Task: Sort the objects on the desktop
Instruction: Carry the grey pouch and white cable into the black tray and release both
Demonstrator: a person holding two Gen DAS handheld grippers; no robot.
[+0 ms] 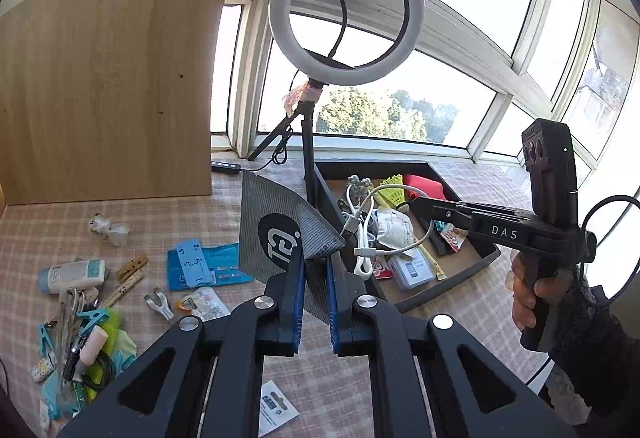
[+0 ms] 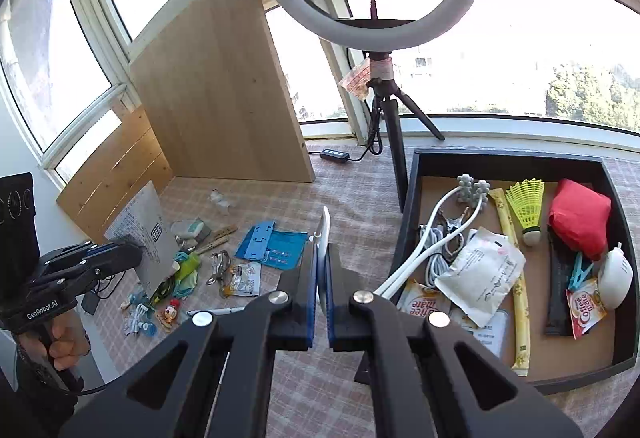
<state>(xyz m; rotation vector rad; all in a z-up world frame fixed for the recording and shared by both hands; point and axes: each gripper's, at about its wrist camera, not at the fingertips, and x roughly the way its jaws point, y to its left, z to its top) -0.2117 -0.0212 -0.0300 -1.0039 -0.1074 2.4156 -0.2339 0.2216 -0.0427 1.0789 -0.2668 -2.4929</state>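
My left gripper is shut on a flat grey striped packet with a black round logo, held up above the table. It also shows at the left of the right wrist view, where the left gripper carries the grey packet. My right gripper is shut on a white cable that stands edge-on between the blue pads. From the left wrist, the right gripper hangs over the black tray and the white cable dangles from it with its plugs loose.
The black tray holds a yellow shuttlecock, a red pouch, sachets and cords. A ring light on a tripod stands behind it. A wooden board leans at the back. Several small items lie on the checked cloth.
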